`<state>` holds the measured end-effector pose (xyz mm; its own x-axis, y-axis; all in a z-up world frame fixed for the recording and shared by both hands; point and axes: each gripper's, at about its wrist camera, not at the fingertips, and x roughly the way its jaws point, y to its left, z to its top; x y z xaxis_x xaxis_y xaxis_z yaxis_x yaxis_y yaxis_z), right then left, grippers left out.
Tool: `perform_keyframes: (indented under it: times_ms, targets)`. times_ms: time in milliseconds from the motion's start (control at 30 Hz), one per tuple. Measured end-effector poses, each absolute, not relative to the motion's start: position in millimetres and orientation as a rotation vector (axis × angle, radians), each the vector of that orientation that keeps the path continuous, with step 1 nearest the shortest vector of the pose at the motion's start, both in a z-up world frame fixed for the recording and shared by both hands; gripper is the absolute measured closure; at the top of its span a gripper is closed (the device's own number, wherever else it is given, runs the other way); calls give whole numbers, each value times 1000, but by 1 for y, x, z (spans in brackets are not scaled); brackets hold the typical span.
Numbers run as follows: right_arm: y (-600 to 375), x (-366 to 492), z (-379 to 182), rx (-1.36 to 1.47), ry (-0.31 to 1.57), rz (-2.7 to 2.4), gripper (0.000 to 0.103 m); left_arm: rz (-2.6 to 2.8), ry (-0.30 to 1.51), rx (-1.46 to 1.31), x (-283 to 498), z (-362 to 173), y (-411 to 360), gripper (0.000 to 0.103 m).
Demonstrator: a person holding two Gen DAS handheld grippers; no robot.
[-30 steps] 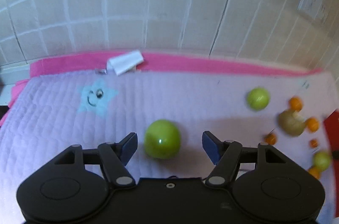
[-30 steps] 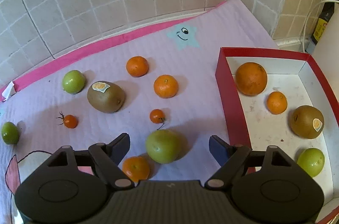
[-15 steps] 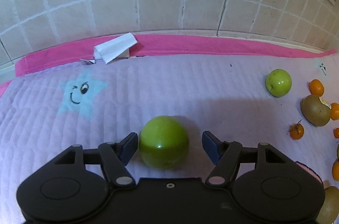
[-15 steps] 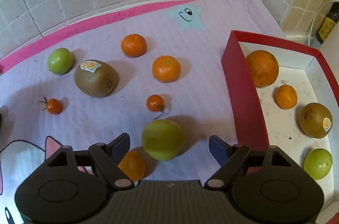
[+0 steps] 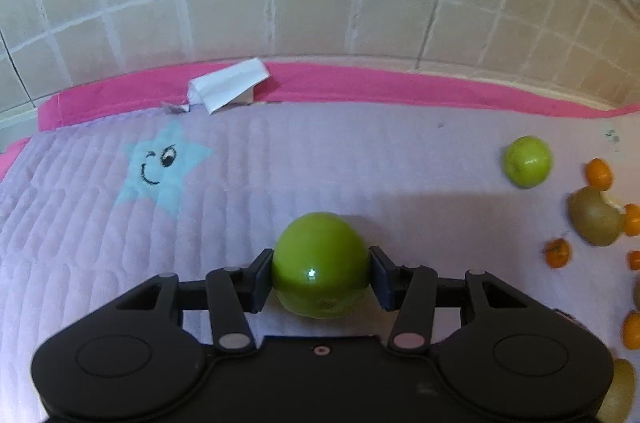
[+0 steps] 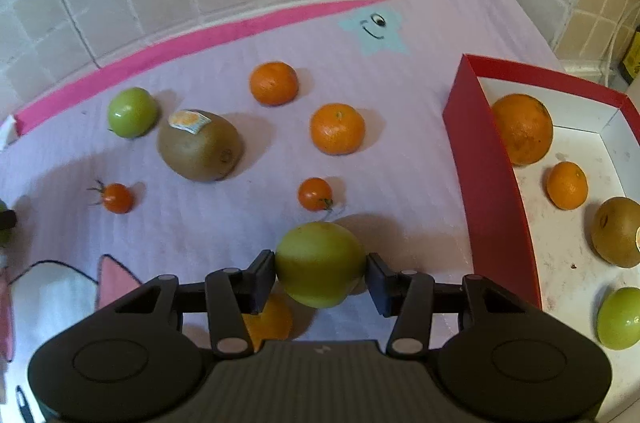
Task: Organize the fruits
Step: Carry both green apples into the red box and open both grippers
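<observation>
Two grips closing: your left gripper (image 5: 320,277) pinches a green fruit (image 5: 320,263) on the mat (image 5: 360,163); right gripper (image 6: 320,279) pinches a yellow-green fruit (image 6: 319,263) left of the red box (image 6: 486,183). Smooth, round, likely slippery: hold across the widest middle.

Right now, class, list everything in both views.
green fruits: four, green; two gripped, one on mat, one in box
mandarins: four, orange; three on mat, one in box
orange: one, orange; in box
kiwis: two, brown; one on mat, one in box
cherry tomatoes: two, red; on mat
box: one, red; at right
mat: one, lilac, pink edge; under fruit
folded paper: one, white; mat's far edge
left fingers: two, black; closing on green fruit
right fingers: two, black; closing on green fruit
</observation>
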<state>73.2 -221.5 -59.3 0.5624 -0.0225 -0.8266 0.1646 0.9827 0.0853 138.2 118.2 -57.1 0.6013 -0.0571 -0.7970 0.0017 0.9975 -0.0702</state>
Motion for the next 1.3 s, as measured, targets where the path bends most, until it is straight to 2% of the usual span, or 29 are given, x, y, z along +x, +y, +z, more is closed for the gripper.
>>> perform_keyframes:
  times_ms: [467, 700, 867, 1067, 1300]
  targets:
    - [-265, 11, 12, 222, 759, -94, 52, -256, 695, 39, 87, 37, 30, 44]
    - [-333, -35, 39, 253, 670, -242, 52, -444, 606, 123, 89, 72, -64, 44]
    - [-385, -62, 34, 277, 685, -358, 52, -599, 585, 152, 92, 81, -142, 44]
    - [-414, -81, 6, 320, 759, -365, 52, -800, 655, 129, 98, 71, -230, 44]
    - [-407, -76, -25, 313, 847, -275, 52, -913, 845, 174, 108, 30, -309, 44]
